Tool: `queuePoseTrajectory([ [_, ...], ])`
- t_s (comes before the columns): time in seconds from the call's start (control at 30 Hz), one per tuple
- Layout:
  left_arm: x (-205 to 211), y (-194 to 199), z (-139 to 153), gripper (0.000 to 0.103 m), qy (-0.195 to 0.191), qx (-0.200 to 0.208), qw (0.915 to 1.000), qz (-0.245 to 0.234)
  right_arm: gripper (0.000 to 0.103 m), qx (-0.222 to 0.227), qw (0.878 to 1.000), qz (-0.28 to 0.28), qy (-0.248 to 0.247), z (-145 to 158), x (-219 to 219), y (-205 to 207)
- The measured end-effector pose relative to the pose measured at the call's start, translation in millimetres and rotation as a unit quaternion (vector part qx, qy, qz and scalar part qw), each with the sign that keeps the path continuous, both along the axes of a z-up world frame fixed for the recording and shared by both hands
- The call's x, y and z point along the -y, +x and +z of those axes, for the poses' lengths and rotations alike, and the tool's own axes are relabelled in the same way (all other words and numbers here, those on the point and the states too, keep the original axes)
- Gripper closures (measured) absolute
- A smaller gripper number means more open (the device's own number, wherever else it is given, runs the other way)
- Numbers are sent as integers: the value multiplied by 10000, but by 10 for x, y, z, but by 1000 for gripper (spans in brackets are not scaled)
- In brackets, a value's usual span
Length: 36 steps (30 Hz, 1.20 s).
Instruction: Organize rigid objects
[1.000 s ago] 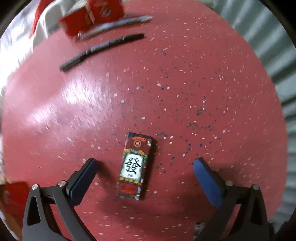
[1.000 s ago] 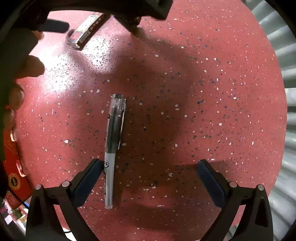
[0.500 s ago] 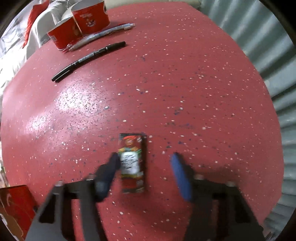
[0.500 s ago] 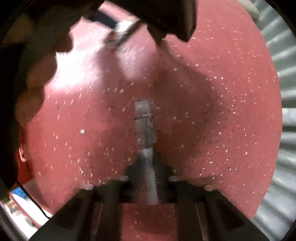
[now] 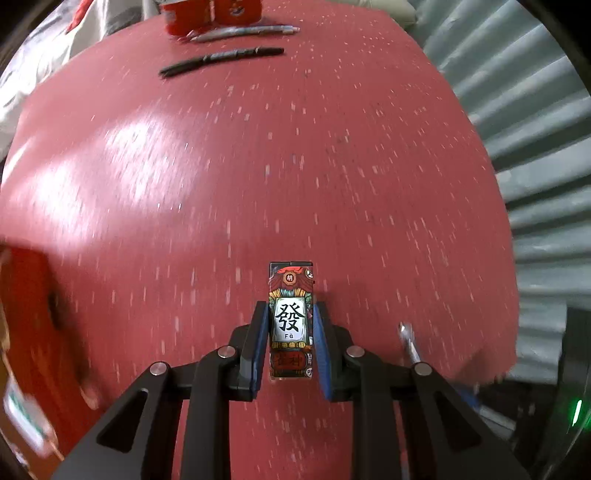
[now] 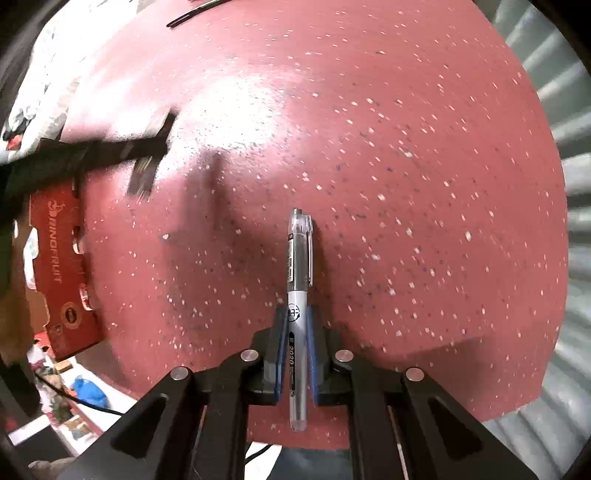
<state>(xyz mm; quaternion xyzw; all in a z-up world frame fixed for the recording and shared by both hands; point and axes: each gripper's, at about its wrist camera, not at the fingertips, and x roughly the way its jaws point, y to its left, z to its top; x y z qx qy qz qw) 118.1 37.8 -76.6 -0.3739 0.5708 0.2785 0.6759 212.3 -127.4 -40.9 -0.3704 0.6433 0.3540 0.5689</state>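
Observation:
A small rectangular lighter (image 5: 291, 321) printed with a black Chinese character sits between the blue pads of my left gripper (image 5: 291, 308). The jaws are closing, and both pads press its long sides as it hangs above the red speckled table (image 5: 295, 166). My right gripper (image 6: 296, 314) is shut on a silver pen with a clear cap (image 6: 300, 254), held by its barrel with the cap pointing away from me. In the right wrist view the left gripper (image 6: 147, 162) shows as a blur at the upper left.
At the table's far end stand red cups (image 5: 210, 13), with a silver pen (image 5: 243, 31) and a black pen (image 5: 221, 59) beside them. A red cardboard box (image 6: 62, 266) lies at the left edge. Corrugated grey sheeting (image 5: 535, 147) runs along the right.
Both grippers went from wide open to closed. The left took hold of the lighter, the right took the pen, and both rose from the table.

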Motion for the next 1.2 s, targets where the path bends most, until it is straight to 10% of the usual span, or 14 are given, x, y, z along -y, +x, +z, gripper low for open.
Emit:
queuePoseTrajectory([
  [0.47, 641, -717, 410, 77, -66, 205, 9997, -60, 92, 124, 9999, 41, 61, 310, 70, -241],
  [0.77, 605, -983, 634, 77, 116, 232, 9996, 113, 91, 229, 9952, 634, -705, -304, -3, -435],
  [0.93, 635, -1041, 685, 77, 145, 183, 9997, 44, 48, 9, 9958, 667, -625, -444, -112, -552],
  [1.07, 637, -1025, 675, 77, 147, 125, 9998, 12, 55, 573, 9849, 1344, -926, -518, -218, -789],
  [1.13, 634, -1052, 688, 77, 159, 148, 9997, 54, 92, 634, 9814, 1570, -909, -508, -247, -859],
  [1.2, 635, -1082, 710, 77, 159, 175, 9997, 86, 92, 582, 9813, 1558, -968, -509, -259, -877],
])
